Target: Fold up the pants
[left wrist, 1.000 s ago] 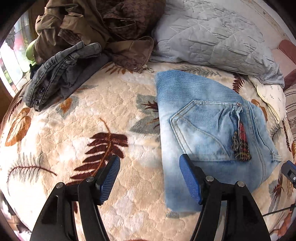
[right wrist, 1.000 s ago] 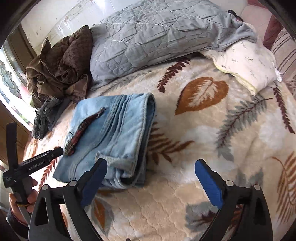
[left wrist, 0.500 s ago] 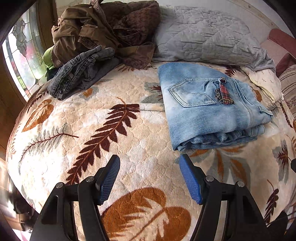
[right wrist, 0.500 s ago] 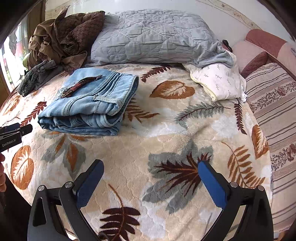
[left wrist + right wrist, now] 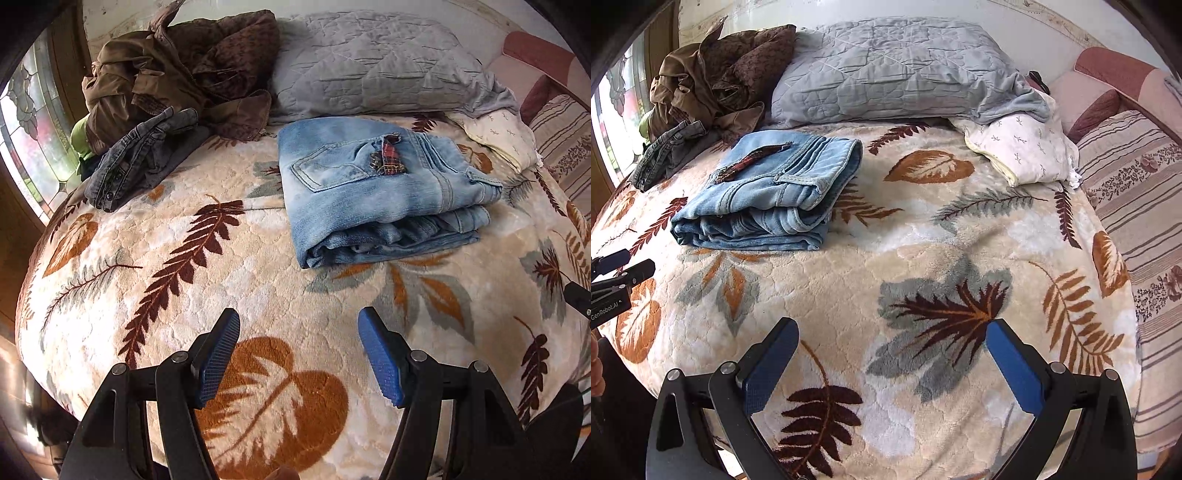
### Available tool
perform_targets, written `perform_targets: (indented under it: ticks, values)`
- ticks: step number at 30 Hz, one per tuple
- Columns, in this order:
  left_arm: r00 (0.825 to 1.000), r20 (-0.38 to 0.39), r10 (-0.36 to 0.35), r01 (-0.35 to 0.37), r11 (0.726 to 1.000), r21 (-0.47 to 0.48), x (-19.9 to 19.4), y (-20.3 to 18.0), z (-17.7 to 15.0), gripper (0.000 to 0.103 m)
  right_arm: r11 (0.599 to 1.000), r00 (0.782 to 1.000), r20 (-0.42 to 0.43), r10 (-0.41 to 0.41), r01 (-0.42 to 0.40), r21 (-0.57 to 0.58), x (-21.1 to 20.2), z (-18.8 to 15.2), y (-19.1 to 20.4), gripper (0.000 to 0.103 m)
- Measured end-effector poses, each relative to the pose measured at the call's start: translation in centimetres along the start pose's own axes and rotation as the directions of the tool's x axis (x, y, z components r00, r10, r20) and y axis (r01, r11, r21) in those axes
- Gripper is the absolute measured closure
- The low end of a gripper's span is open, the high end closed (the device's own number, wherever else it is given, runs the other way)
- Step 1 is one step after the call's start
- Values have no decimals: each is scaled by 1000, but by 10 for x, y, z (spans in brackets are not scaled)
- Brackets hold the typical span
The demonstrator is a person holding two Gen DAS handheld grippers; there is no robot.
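Observation:
Light blue jeans (image 5: 373,192) lie folded into a thick stack on the leaf-patterned blanket (image 5: 229,280), back pocket and a red plaid tag facing up. In the right wrist view the same jeans (image 5: 768,192) sit at the left, fold edges toward me. My left gripper (image 5: 298,321) hovers open over the blanket, well short of the jeans, nothing between its blue pads. My right gripper (image 5: 892,332) is open too, above bare blanket to the right of the jeans. The left gripper's body pokes in at the left edge of the right wrist view.
A dark grey garment (image 5: 140,162) and a brown jacket (image 5: 177,81) are heaped at the back left by a stained-glass window (image 5: 29,140). A grey quilted pillow (image 5: 886,70) and a white pillow (image 5: 1023,151) lie at the head. Striped bedding (image 5: 1137,206) borders the right.
Both grippers have pulled back from the jeans toward the near edge of the bed and stayed open. The jeans lie folded and now look smaller and farther away.

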State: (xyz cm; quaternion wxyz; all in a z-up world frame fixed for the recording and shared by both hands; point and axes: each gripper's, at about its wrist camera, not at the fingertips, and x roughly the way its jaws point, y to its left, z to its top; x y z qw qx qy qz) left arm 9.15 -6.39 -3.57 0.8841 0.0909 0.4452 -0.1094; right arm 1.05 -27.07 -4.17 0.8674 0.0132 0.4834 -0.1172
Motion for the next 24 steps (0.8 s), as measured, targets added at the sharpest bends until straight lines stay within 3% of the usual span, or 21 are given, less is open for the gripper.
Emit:
perform_targets:
  ticks: [11,19,24]
  values:
    - [998,-50,-47,49,997,52,0,-17,2,38,1000,1000,-4,18,-18,23,1,-5,-3,1]
    - [994,-6,-107,108,992,67,-17,-30,1,38,999,1000,-11,23,-23,39,3,-5,-7,1]
    - [994,-10,-108,109,991,73,-23,-34,-3,38,999,1000,-13,22,-21,46,3,-5,-9,1]
